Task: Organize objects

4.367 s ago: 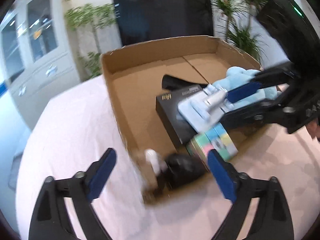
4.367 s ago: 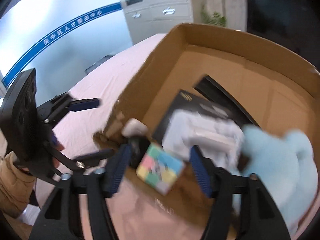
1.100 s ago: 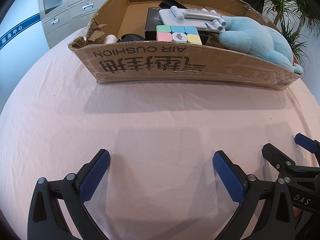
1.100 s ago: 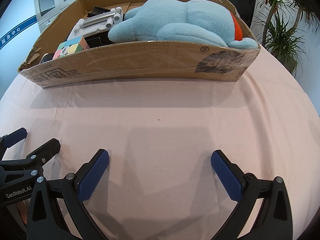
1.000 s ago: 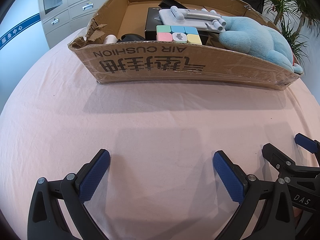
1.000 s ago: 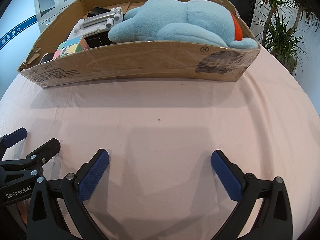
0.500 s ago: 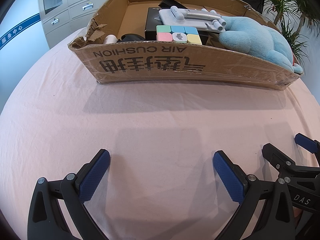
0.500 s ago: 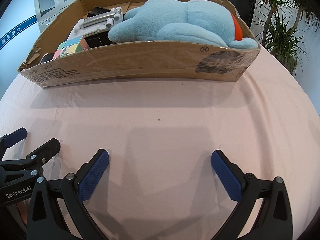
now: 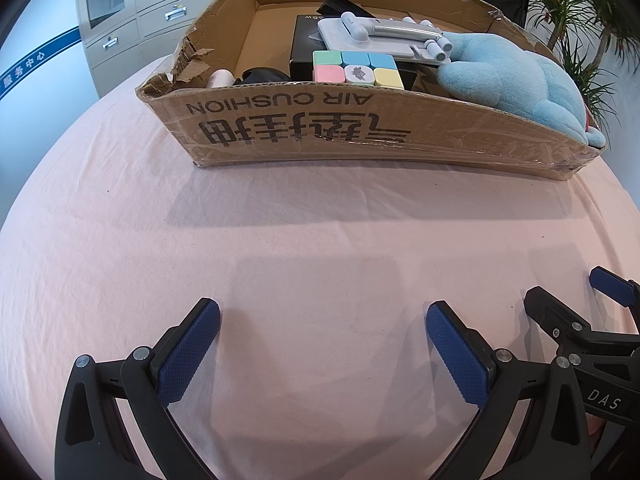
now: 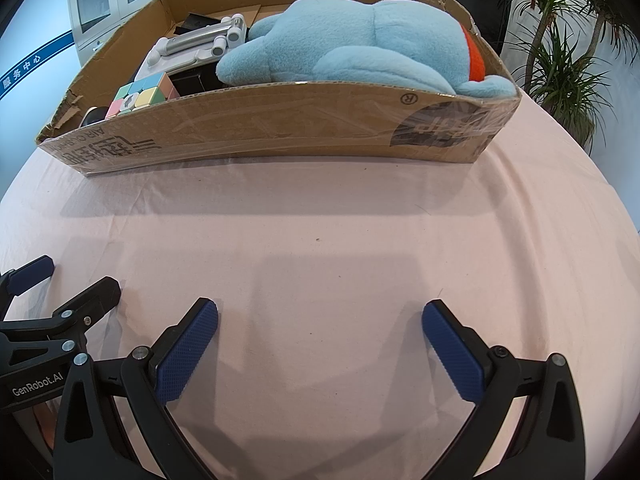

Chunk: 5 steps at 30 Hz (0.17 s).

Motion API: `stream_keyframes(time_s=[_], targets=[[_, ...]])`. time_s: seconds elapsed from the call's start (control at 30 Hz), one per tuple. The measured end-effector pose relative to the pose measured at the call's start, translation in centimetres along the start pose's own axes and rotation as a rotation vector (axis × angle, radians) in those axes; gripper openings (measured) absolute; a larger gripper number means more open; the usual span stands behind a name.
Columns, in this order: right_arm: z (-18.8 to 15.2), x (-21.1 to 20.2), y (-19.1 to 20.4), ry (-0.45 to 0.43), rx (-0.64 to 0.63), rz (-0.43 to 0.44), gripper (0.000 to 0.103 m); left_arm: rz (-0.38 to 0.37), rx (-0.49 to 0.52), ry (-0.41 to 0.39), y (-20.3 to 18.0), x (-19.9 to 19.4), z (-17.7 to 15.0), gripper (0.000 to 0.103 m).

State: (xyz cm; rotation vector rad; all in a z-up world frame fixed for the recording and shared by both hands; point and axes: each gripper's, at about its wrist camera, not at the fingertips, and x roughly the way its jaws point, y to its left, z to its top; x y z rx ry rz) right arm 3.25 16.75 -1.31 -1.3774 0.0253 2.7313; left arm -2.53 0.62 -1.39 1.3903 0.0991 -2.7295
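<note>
A shallow cardboard box (image 9: 360,136) (image 10: 280,128) stands at the far side of the pink tablecloth. Inside lie a blue plush toy (image 9: 516,80) (image 10: 352,40), a pastel puzzle cube (image 9: 356,69) (image 10: 140,94), a white folding stand (image 9: 380,36) (image 10: 192,46) on a black box (image 9: 304,44), and a small white bottle (image 9: 220,79) beside a black item (image 9: 260,75). My left gripper (image 9: 322,336) is open and empty over bare cloth, well in front of the box. My right gripper (image 10: 320,334) is open and empty too, beside it.
The pink tablecloth (image 9: 280,248) spreads between the grippers and the box. Grey cabinets (image 9: 152,4) stand behind at the left and potted plants (image 10: 560,48) at the right. The box's left corner (image 9: 180,68) is torn.
Seconds ago both grippers were at the box among the objects; they have since drawn back to the table's near side. Over the last second nothing has moved.
</note>
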Motion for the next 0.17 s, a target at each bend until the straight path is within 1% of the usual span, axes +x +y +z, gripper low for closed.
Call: stream_keyframes(time_s=[0.17], targets=[[-0.01, 0.0, 0.01, 0.0, 0.0, 0.0, 0.102, 0.0, 0.0, 0.0, -0.01, 0.0, 0.0, 0.103]])
